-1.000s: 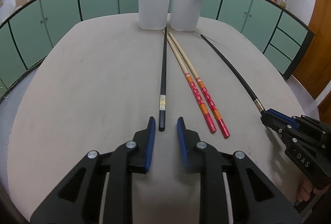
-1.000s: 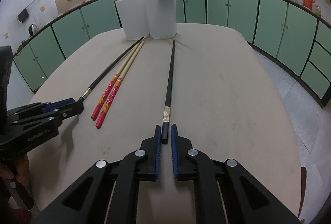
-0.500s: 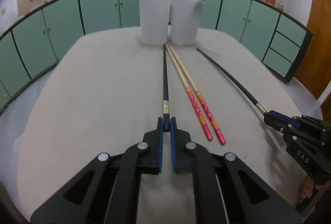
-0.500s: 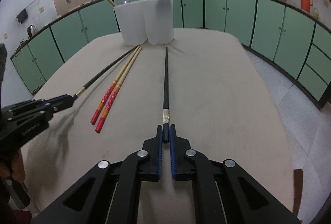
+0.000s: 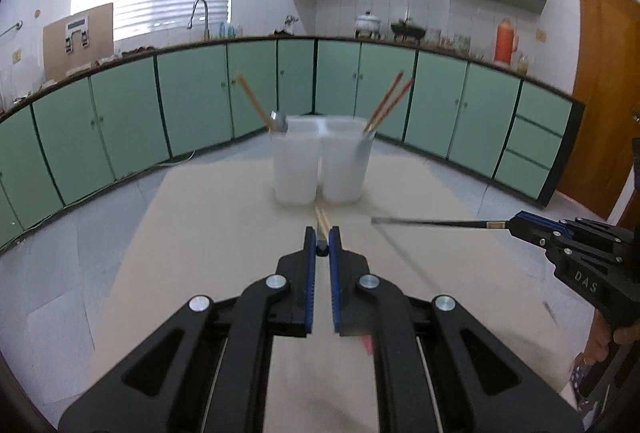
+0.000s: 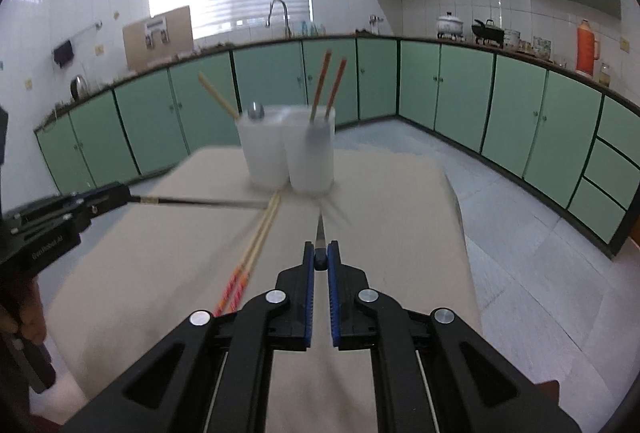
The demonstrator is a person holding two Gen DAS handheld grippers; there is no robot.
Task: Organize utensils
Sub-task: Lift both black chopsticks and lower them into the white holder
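Motion blur over the tabletop (image 6: 400, 217); pair of red-and-tan chopsticks (image 6: 256, 245) smeared there, their tips near the holder's base, and in the left wrist view mostly hidden behind the left gripper (image 5: 322, 248). Hard to make out what sits inside the white twin-cup holder (image 5: 322, 161) beyond a spoon bowl (image 5: 279, 121), a tan stick and two reddish sticks leaning out. Only fingers of each holding hand visible at the frame edges. Both grippers raised above the table, pointing toward the holder. Left gripper clamped on the butt end of a black chopstick (image 6: 200, 201), seen end-on in its own view, the shaft reaching toward the holder. Right gripper (image 6: 321, 260) pinched likewise on the second black chopstick (image 5: 432, 221), tip short of the cups.
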